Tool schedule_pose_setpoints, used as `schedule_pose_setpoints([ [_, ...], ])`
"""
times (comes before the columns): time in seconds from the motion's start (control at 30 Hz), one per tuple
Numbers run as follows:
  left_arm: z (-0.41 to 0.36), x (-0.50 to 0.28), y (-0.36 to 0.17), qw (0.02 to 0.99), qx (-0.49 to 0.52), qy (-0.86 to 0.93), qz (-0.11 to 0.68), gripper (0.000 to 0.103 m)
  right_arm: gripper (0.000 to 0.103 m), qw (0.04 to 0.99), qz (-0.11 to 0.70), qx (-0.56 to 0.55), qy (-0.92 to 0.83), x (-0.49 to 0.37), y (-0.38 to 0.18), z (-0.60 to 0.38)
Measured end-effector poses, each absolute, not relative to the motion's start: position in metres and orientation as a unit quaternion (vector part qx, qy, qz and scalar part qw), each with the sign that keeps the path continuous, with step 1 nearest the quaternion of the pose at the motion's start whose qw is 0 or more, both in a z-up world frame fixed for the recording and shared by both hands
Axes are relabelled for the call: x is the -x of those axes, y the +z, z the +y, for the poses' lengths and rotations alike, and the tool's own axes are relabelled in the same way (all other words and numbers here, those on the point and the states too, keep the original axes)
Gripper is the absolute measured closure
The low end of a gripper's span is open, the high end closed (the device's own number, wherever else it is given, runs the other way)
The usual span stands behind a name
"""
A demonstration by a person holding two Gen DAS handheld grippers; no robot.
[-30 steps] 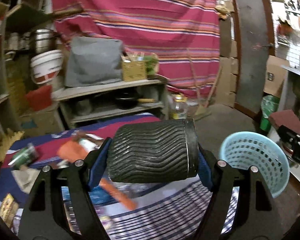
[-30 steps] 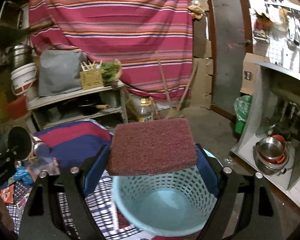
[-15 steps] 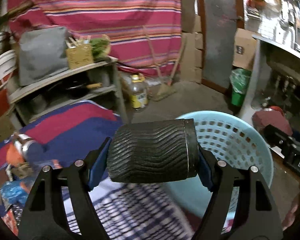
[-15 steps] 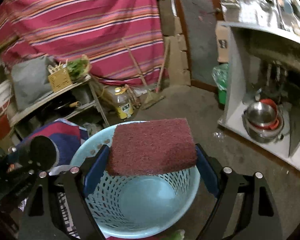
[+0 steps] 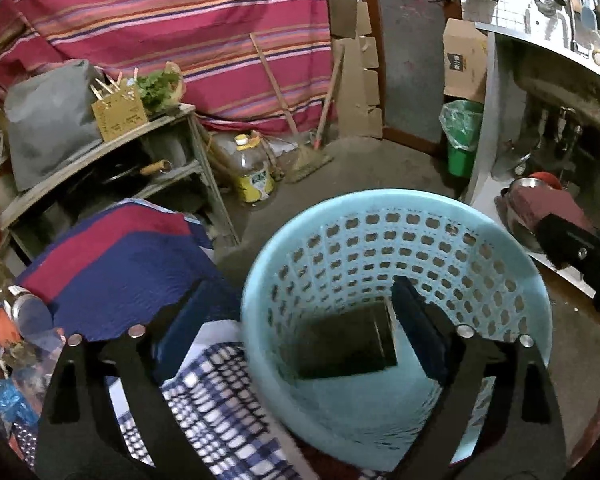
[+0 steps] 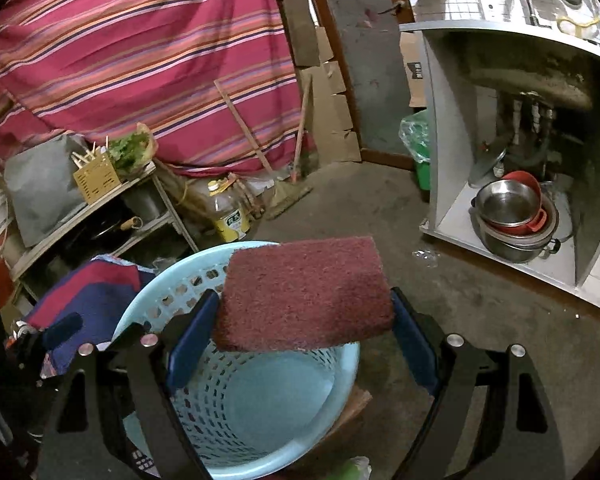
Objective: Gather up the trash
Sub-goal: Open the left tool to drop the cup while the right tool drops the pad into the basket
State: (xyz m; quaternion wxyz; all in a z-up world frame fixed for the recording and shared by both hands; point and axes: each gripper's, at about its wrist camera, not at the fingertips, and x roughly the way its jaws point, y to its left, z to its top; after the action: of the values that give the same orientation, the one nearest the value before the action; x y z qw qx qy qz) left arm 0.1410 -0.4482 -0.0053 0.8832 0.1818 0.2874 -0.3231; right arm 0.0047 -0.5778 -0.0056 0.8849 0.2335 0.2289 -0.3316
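Note:
A light blue perforated basket stands at the edge of the cloth-covered table. My left gripper is open over it, one finger inside the rim and one outside. A black ribbed cup lies on the basket's floor. My right gripper is shut on a maroon scouring pad and holds it above the basket. The right gripper with its pad also shows in the left wrist view, right of the basket.
Trash lies on the striped and checked tablecloth at the left: a can and blue wrappers. A shelf with pans, an oil bottle, a green bin and a sink cabinet with steel bowls stand around.
My left gripper swung right over the basket, opened and let go of the black cup, which now lies in the basket. My right gripper kept the pad and shifted over the basket's right side.

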Motion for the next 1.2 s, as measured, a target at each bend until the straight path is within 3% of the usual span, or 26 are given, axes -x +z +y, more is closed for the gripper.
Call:
schedule_pose_setpoints([
  [0.63,-0.247,-0.145,0.056,0.958,-0.128,-0.116,0.23,0.006,0.02,0.902,0.286,-0.17,-0.274,-0.074,-0.021,-0.534],
  [0.83,-0.174,-0.155,0.065,0.961,-0.104,-0.061,0.248,0.006,0.014,0.9,0.289,-0.161,-0.283,-0.082,-0.027,-0.53],
  [1.2,-0.044,-0.192,0.047,0.957,-0.049,0.028,0.284,0.006,0.012,0.942,0.245,-0.112,-0.201,-0.093,0.029,-0.442],
])
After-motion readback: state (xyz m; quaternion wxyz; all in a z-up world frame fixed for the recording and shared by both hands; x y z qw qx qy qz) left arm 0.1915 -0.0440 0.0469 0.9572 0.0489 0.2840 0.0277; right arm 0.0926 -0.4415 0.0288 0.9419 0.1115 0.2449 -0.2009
